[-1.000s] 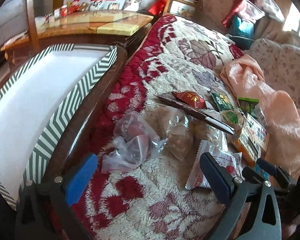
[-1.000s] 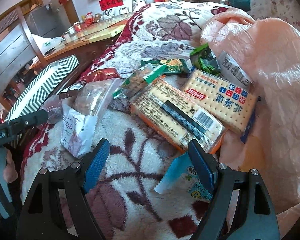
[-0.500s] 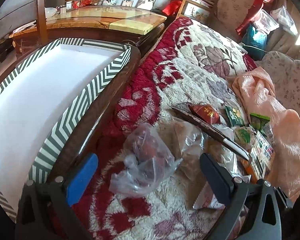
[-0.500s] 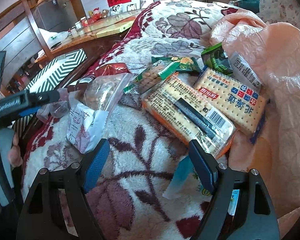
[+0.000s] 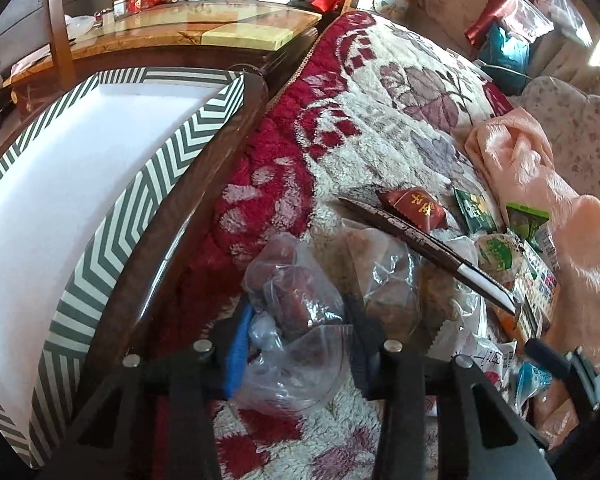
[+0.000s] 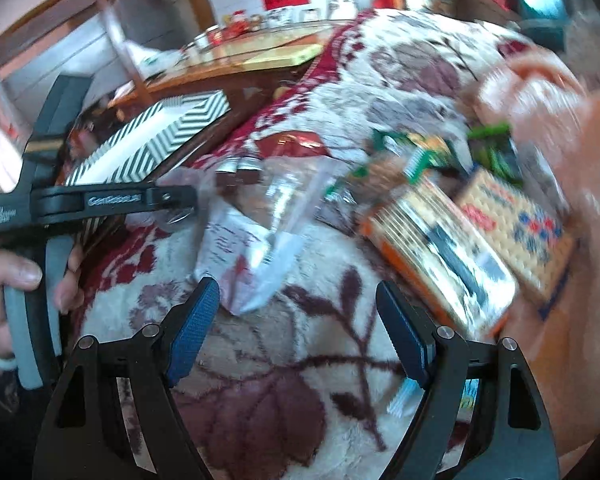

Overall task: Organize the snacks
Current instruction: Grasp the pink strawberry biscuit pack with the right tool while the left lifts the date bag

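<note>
My left gripper [image 5: 296, 344] is shut on a clear plastic bag of reddish snacks [image 5: 296, 292] lying on the floral blanket [image 5: 380, 120]. A second clear bag of brown snacks [image 5: 388, 280] lies right of it, with a red packet [image 5: 414, 208] and green packets [image 5: 476, 208] beyond. My right gripper [image 6: 298, 324] is open and empty above the blanket. Ahead of it lie a white packet [image 6: 236, 256], an orange cracker pack [image 6: 440, 256] and a biscuit pack [image 6: 516, 232]. The left gripper shows at the left of the right wrist view [image 6: 180, 204].
A white box with a green chevron rim [image 5: 100, 248] stands left of the blanket past a dark wooden rail [image 5: 180, 232]. A peach cloth [image 5: 560, 216] lies at the right. A wooden table [image 5: 180, 28] with small items stands behind.
My left gripper has moved forward and closed on the clear bag of reddish snacks. My right gripper has swung left, and its view is now blurred.
</note>
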`<state>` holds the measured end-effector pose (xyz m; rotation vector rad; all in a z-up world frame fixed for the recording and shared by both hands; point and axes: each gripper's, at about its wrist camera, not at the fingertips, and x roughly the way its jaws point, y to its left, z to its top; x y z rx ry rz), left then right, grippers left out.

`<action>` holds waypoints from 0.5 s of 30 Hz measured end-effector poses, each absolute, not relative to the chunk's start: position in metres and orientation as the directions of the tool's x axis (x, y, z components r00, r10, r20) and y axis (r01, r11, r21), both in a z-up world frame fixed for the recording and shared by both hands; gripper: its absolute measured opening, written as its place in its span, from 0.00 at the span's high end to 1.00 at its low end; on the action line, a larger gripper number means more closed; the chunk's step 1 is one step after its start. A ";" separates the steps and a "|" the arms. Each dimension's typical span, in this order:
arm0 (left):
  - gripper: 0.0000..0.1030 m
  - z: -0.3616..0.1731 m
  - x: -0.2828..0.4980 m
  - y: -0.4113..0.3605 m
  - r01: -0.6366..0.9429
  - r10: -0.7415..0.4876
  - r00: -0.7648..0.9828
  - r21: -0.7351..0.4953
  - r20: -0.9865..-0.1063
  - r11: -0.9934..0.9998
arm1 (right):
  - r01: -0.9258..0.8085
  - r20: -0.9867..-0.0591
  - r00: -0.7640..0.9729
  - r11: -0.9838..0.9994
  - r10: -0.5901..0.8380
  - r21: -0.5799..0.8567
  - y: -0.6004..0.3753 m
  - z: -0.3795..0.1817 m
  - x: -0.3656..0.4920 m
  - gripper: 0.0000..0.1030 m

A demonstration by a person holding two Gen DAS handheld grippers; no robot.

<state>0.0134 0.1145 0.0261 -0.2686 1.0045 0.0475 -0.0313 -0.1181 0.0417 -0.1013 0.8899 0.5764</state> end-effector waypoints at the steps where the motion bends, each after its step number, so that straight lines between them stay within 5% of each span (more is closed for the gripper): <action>1: 0.57 0.026 0.013 0.115 -0.162 -0.085 0.537 -0.202 -0.839 0.966 | -0.537 -0.753 0.492 0.833 0.437 0.132 -0.115 0.045 -0.031 0.21; 9: 0.57 0.023 0.015 0.117 -0.172 -0.090 0.530 -0.211 -0.843 0.962 | -0.696 -0.790 0.399 0.714 0.465 0.069 -0.081 0.050 -0.014 0.21; 15: 0.54 0.018 0.018 0.122 -0.190 -0.104 0.511 -0.231 -0.853 0.954 | -0.703 -0.828 0.184 0.660 0.529 0.265 -0.074 0.029 -0.029 0.21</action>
